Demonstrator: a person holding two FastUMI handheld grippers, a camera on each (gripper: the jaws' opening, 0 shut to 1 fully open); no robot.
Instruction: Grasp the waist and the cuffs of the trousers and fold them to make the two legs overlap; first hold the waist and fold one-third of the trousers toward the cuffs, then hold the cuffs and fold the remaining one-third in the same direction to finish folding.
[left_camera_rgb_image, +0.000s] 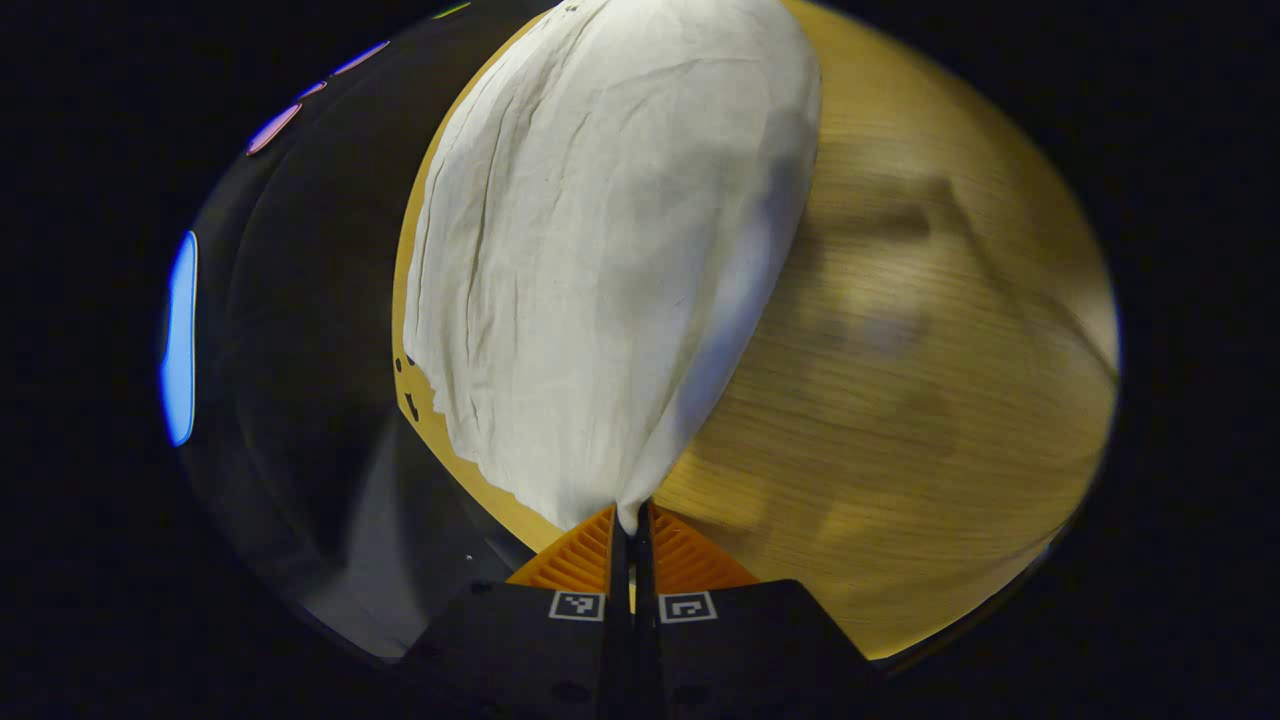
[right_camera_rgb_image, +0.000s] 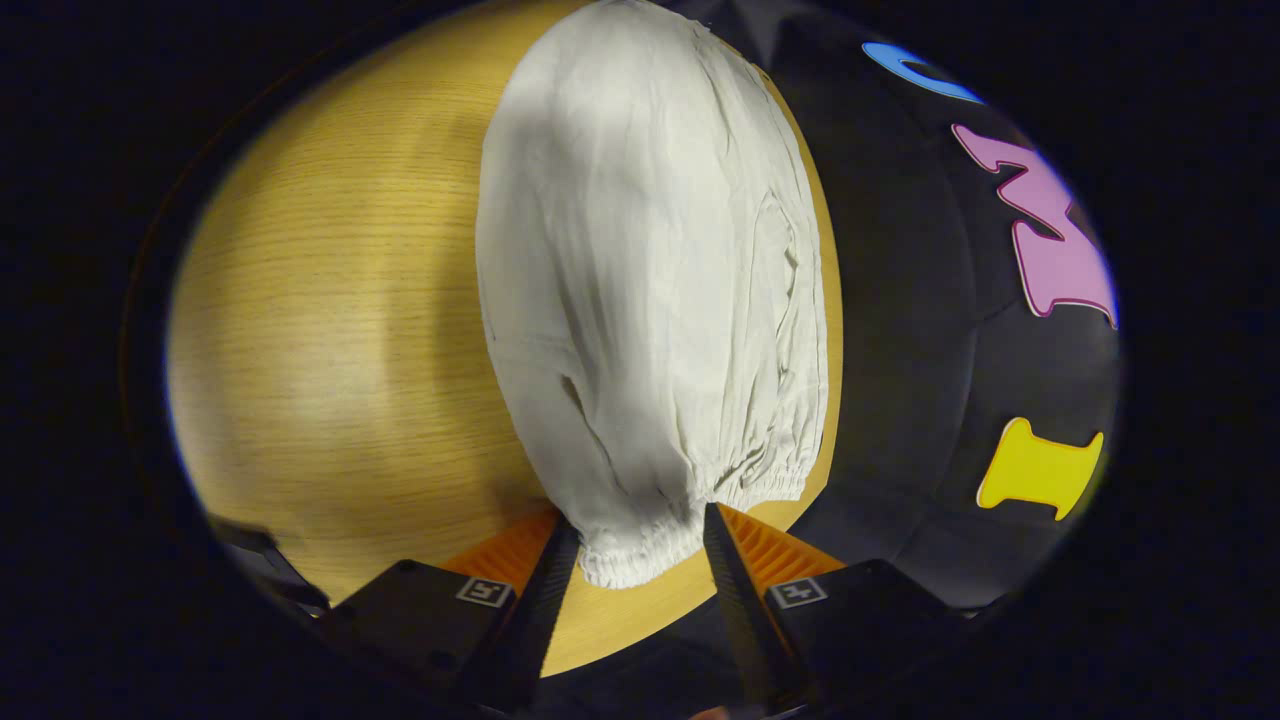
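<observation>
My left gripper (left_camera_rgb_image: 631, 530) is clenched on a corner of the trousers (left_camera_rgb_image: 610, 250), which run lengthwise away from me on the table (left_camera_rgb_image: 900, 400). Right gripper (right_camera_rgb_image: 640, 540) is spread, gathered end betw. its fingers, not yet pinched.

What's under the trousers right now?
The trousers lie on the wooden table, bare beside them. The left gripper pinches one end. The cloth hides the table directly beneath it.
</observation>
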